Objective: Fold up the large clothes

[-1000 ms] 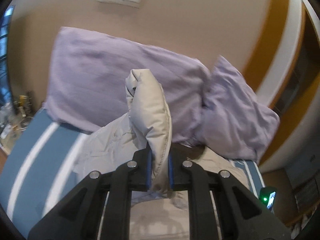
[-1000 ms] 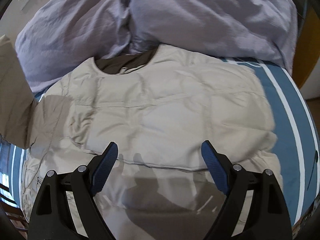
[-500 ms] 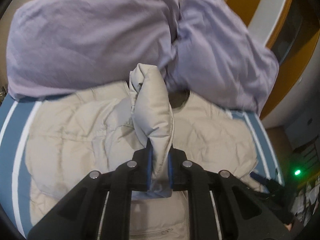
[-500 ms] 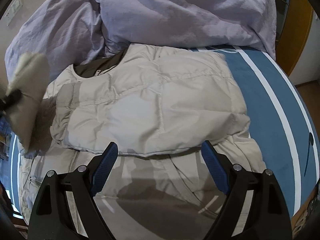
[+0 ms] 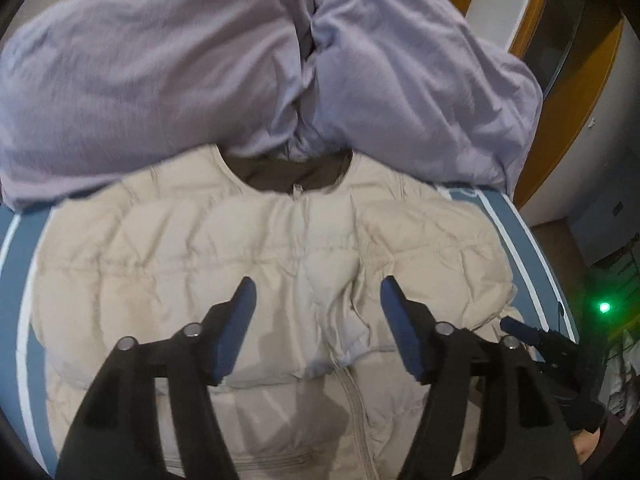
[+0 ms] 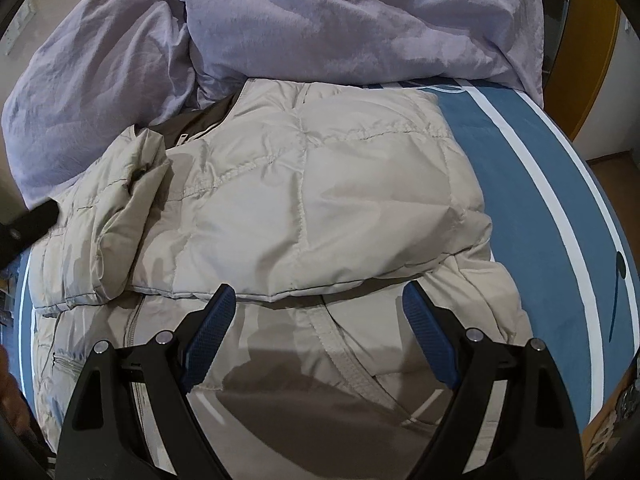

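Puffer jacket point(image 5: 256, 248) flat on bed point(image 6: 532, 184), collar twd pillows point(image 5: 168, 60); both sleeves laid across chest to narrow it. Our left tongs point(image 5: 316, 320) just opened, jaws wide, empty above the sleeve. Right tongs point(image 6: 320, 332) wide, empty, over hem, prob. next fold.

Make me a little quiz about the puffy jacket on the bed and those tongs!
1. True or false: the left tongs are pinching a sleeve of the beige jacket.
2. What lies behind the jacket's collar? A) purple pillows B) a red bag C) a pile of books
3. Fill in: the jacket lies on a blue bed cover with ____ stripes.

Key: 1 false, both tongs stand open, the left having just been opening, nothing between them; 2 A; 3 white.
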`<state>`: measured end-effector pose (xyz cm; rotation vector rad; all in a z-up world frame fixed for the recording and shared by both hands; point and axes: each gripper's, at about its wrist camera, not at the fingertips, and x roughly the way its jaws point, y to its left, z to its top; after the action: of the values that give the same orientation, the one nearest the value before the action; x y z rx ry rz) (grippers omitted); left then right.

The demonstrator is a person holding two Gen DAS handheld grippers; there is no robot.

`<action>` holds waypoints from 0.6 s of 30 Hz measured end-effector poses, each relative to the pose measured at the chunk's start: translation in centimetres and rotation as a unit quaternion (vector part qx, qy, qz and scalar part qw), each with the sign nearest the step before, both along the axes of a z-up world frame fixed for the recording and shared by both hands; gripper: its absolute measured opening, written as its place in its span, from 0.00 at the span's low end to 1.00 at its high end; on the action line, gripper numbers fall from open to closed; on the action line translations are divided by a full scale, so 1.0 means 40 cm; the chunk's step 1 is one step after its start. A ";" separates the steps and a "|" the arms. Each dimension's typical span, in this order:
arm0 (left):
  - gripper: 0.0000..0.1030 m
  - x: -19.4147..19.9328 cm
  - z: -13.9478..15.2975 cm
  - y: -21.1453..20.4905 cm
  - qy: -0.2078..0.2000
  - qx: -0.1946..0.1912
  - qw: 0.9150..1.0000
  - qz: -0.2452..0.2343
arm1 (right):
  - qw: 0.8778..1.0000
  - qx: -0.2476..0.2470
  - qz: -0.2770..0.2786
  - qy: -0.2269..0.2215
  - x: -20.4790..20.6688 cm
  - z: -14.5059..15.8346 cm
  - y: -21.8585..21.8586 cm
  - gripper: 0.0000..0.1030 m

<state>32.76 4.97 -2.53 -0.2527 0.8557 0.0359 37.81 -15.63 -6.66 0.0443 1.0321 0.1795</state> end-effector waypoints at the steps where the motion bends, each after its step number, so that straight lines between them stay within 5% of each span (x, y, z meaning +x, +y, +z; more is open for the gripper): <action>1: 0.66 0.000 0.006 0.009 -0.003 0.005 1.000 0.006 | 1.000 0.000 0.000 0.000 0.000 0.000 -0.002 0.84; 8: 0.66 0.039 -0.049 0.060 0.037 0.034 0.997 0.054 | 1.000 0.001 -0.001 0.000 -0.006 0.001 -0.008 0.84; 18: 0.65 0.093 -0.162 0.025 0.099 0.067 0.992 0.051 | 1.000 0.000 -0.011 0.004 -0.013 0.009 -0.048 0.84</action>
<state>36.48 5.96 -9.03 -0.1693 1.0324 0.2165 37.29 -17.54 -6.31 0.0570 1.0387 0.1587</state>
